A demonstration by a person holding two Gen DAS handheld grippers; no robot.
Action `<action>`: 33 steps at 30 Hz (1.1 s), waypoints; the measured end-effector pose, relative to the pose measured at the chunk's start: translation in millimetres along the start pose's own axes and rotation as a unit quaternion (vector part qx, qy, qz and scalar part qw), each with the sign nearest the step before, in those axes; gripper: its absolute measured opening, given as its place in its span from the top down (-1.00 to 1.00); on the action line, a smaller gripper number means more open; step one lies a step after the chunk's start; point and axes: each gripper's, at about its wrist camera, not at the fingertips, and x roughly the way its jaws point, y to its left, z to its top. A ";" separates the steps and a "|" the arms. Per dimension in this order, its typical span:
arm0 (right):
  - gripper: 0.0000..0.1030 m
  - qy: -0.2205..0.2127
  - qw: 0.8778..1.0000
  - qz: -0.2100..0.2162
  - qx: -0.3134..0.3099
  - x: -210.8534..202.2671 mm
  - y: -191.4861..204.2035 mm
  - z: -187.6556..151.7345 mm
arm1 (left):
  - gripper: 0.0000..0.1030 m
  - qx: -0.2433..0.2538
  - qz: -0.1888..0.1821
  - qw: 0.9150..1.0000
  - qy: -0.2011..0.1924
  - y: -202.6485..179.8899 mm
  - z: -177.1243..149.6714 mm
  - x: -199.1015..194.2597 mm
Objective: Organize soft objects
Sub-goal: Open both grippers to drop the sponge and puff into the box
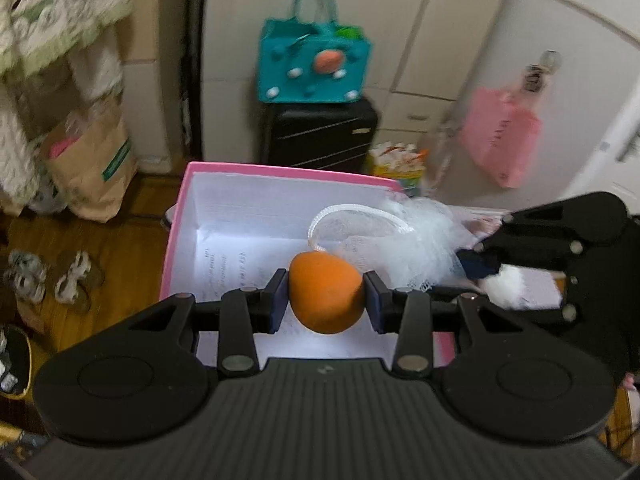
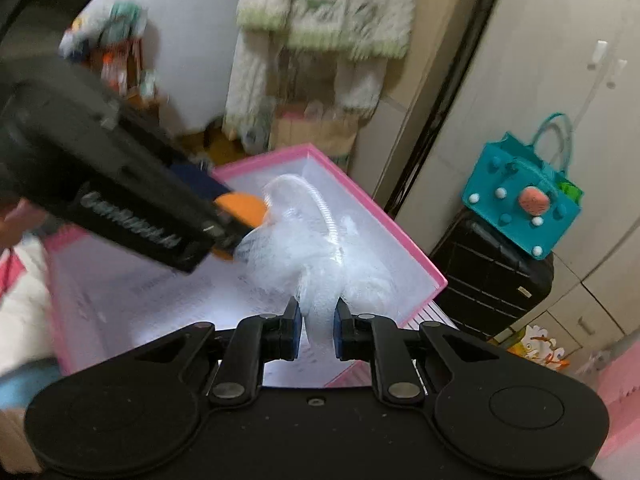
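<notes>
My left gripper (image 1: 326, 300) is shut on an orange egg-shaped sponge (image 1: 326, 296) and holds it over the open pink box (image 1: 280, 172) with a white inside. My right gripper (image 2: 316, 330) is shut on a white mesh bath pouf (image 2: 304, 256) with a white rope loop (image 2: 320, 204), held above the same box (image 2: 400, 240). In the left wrist view the pouf (image 1: 400, 240) and the right gripper (image 1: 476, 262) are at the right. In the right wrist view the left gripper (image 2: 236, 216) comes in from the left with the orange sponge (image 2: 240, 204).
A teal felt bag (image 1: 316, 64) sits on a black suitcase (image 1: 320, 136) behind the box. A brown paper bag (image 1: 96, 168) and slippers (image 1: 76, 280) are on the wood floor at left. A pink bag (image 1: 504, 132) hangs at right. A fluffy garment (image 2: 324, 12) hangs nearby.
</notes>
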 end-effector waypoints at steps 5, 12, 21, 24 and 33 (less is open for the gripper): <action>0.65 0.063 0.997 0.019 -0.047 40.7 -5.9 11.6 | 0.25 -0.037 0.019 0.999 0.032 18.8 14.9 45.3; 0.66 0.104 0.991 0.037 -0.072 78.1 -6.4 16.6 | 0.25 -0.081 0.020 0.995 0.061 34.6 18.7 84.1; 0.63 0.088 0.995 0.003 -0.055 88.4 -18.2 14.9 | 0.24 -0.086 0.034 0.991 0.094 39.5 18.3 111.4; 0.62 0.083 0.995 0.009 -0.048 88.1 -21.8 12.5 | 0.24 -0.094 0.036 0.989 0.106 41.9 16.3 118.8; 0.53 0.045 0.999 0.023 -0.018 78.4 -32.6 3.1 | 0.13 -0.091 0.038 0.987 0.127 41.4 14.5 132.8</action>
